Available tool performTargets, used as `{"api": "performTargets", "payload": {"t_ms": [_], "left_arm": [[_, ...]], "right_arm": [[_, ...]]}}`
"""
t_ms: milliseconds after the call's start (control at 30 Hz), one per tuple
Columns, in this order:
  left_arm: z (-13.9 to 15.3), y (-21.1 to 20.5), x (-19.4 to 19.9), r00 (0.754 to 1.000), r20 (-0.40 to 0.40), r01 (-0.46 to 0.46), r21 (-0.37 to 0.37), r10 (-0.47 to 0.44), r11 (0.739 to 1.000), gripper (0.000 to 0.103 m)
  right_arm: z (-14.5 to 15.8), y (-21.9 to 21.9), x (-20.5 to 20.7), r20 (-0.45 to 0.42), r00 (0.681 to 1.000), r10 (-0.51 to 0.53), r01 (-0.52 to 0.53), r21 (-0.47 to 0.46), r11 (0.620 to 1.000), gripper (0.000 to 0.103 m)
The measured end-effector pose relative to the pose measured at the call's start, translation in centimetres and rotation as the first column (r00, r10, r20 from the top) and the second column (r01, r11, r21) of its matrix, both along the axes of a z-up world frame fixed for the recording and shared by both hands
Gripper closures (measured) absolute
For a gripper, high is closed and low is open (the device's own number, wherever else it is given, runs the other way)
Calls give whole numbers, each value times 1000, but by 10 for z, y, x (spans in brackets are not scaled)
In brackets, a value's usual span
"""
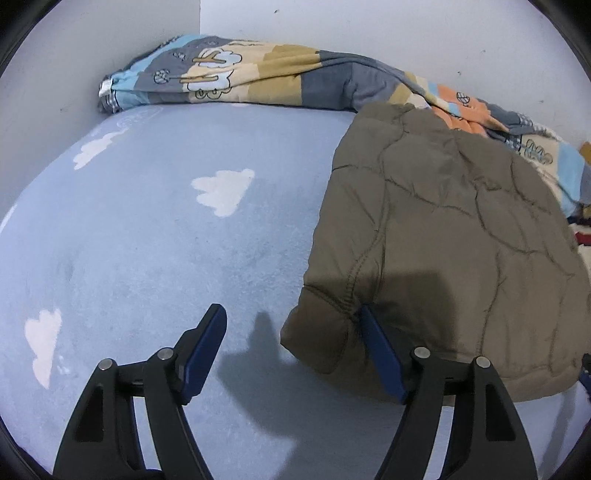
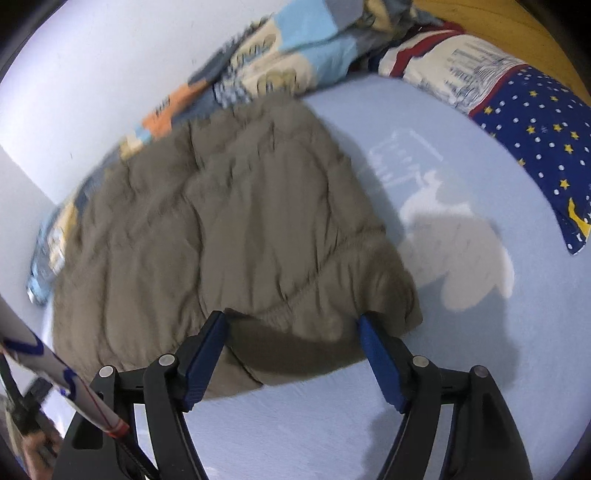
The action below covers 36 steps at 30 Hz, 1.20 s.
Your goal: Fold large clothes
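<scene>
Left wrist view first: at my far left the pale blue bed sheet (image 1: pixel 129 240) with white cloud prints spreads wide, and a rolled patterned quilt (image 1: pixel 229 77) lies along the white wall (image 1: pixel 369 26) behind it. My left gripper (image 1: pixel 291 325) is spread wide and holds nothing; its left pad hangs over bare sheet, while its right pad sits at the near corner of the olive quilted jacket (image 1: pixel 443 236), though I cannot tell if it touches. The jacket lies folded flat on the sheet to the right, its far edge against the quilt.

Right wrist view, somewhat blurred: the quilt (image 2: pixel 258 74) runs along the wall on the left, the jacket (image 2: pixel 207 206) lies in the middle, and my right gripper (image 2: pixel 290 325) is wide open, gripping nothing, with both pads at the jacket's near hem. Right of it is open sheet (image 2: pixel 480 350), and a navy star-patterned pillow (image 2: pixel 535 140) lies at the far right, well apart from the jacket.
</scene>
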<state>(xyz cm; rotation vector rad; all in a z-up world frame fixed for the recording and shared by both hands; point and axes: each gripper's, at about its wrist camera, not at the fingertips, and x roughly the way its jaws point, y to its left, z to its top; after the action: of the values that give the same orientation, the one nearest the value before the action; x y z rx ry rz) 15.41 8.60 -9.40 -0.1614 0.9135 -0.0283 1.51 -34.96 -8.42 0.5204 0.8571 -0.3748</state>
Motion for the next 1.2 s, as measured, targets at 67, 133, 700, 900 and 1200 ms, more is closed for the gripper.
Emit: {"api": "performTargets", "payload": {"t_ms": [67,133,700,900,1200], "left_arm": [[8,14,0,1000,-23,-19,-105,16,994,29],[12,34,-1,997,-42,-69,-256,61,964,29],[-39,34,-2,991,-99,-135,-581,95,803,29],[-52,29,12,987,-104,-164,-624,126,764,16],[-43,10,25,995,-29,-99,-495,98,863,34]], "right_arm": [[6,-4,-5,27,999,-21,21,30,999,24],[17,-12,-14,82,995,-56,49,82,995,24],[-38,-65,-60,213,891,-402,236,539,809,17],[-63,-85,-55,255,856,-449,210,624,753,12],[-61,-90,-13,262,905,-335,150,541,828,28]]}}
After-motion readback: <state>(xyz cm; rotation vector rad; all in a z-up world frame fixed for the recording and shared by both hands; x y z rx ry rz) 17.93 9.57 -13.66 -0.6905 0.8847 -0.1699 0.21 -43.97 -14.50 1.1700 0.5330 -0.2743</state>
